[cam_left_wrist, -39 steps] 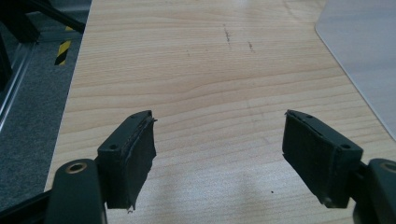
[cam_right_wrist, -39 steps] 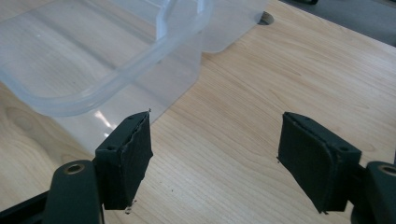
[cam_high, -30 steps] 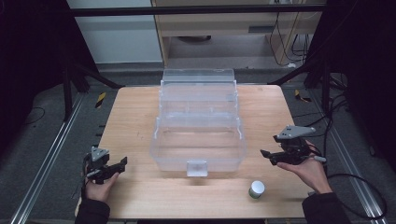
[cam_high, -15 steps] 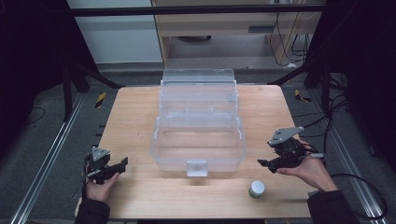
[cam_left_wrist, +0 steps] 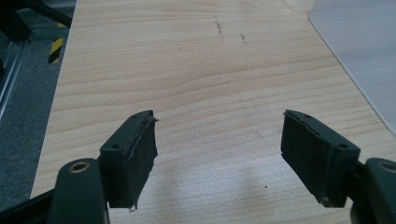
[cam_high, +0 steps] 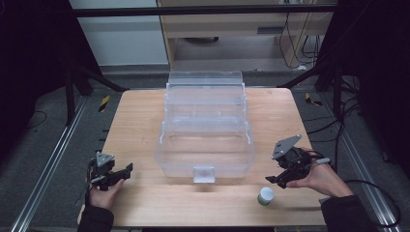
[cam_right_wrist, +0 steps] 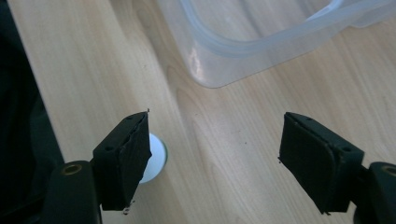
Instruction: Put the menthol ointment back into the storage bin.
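High view, L to R: left tool [cam_high: 126, 170] low over near-left corner of surface [cam_high: 145, 121], jaws spread, nothing between; clear plastic box [cam_high: 205, 145] well to its right, lid up at the far side. Left gripper view: pads [cam_left_wrist: 140, 154] wide apart over bare wood, box corner at far right.

Right tool [cam_high: 270, 180] off box's near-right corner, tipped down toward surface; jaws spread, have just been opening, empty. Small white-capped jar [cam_high: 265, 195] stands upright on surface just below and nearer the person than the tips, not touched.

Right gripper view: jar [cam_right_wrist: 156, 158] partly hidden behind left-hand pad [cam_right_wrist: 130, 158], outside the gap; box [cam_right_wrist: 261, 42] corner ahead of jaws, apart.
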Demonstrator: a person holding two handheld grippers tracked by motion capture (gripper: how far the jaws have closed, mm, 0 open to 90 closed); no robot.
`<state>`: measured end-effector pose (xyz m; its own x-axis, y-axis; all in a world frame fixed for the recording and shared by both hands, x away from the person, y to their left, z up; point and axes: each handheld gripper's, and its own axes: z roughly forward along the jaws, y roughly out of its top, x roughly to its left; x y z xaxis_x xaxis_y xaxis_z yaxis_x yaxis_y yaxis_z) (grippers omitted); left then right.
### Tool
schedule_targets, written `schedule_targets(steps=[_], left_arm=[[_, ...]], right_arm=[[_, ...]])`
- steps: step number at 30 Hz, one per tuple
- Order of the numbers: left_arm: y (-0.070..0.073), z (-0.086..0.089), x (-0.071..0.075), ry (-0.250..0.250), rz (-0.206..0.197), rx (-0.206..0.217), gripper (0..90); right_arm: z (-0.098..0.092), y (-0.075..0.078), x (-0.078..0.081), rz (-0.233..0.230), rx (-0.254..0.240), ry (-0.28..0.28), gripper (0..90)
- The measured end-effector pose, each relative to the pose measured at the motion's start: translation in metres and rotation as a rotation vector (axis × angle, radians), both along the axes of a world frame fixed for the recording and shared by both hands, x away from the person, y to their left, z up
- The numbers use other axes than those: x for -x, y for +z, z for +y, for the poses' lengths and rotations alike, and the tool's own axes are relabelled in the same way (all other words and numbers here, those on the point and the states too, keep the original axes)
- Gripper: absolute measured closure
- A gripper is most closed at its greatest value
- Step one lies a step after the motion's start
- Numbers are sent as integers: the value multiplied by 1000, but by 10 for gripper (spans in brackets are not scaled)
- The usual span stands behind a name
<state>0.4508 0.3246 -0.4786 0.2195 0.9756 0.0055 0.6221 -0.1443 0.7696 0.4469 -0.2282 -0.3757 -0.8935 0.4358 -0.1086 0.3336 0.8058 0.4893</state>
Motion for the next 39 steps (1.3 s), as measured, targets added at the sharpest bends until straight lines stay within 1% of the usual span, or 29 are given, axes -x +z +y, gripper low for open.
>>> schedule_targets(steps=[6, 12, 16, 19, 22, 29, 32, 33, 35, 36, 38, 39], left_arm=[[0, -1, 0, -5, 3, -1, 263], [0, -1, 0, -8, 3, -3, 262], [0, -1, 0, -8, 2, -4, 262], [0, -1, 0, -9, 2, -4, 262], [0, -1, 0, -10, 2, -3, 262], [0, -1, 0, -12, 3, -5, 262], [0, -1, 0, -13, 4, -5, 262], [0, -1, 0, -13, 4, -6, 262], [0, -1, 0, -14, 4, -5, 262], [0, -1, 0, -13, 3, -5, 262], [0, -1, 0, -15, 4, -5, 262], [0, -1, 0, -14, 3, -4, 262]], right_arm=[[6, -1, 4, 52, 57, 51, 253], [12, -4, 9, 80, 97, 103, 276], [14, -7, 11, 84, 127, 139, 289], [17, -9, 13, 103, 145, 146, 298], [20, -12, 14, 106, 167, 170, 310], [28, -20, 18, 127, 219, 203, 343], [30, -24, 19, 135, 248, 217, 356], [31, -25, 19, 139, 250, 213, 359], [32, -28, 19, 139, 257, 225, 366], [32, -29, 19, 145, 261, 215, 371], [33, -30, 19, 155, 267, 223, 378], [33, -31, 19, 152, 270, 228, 379]])
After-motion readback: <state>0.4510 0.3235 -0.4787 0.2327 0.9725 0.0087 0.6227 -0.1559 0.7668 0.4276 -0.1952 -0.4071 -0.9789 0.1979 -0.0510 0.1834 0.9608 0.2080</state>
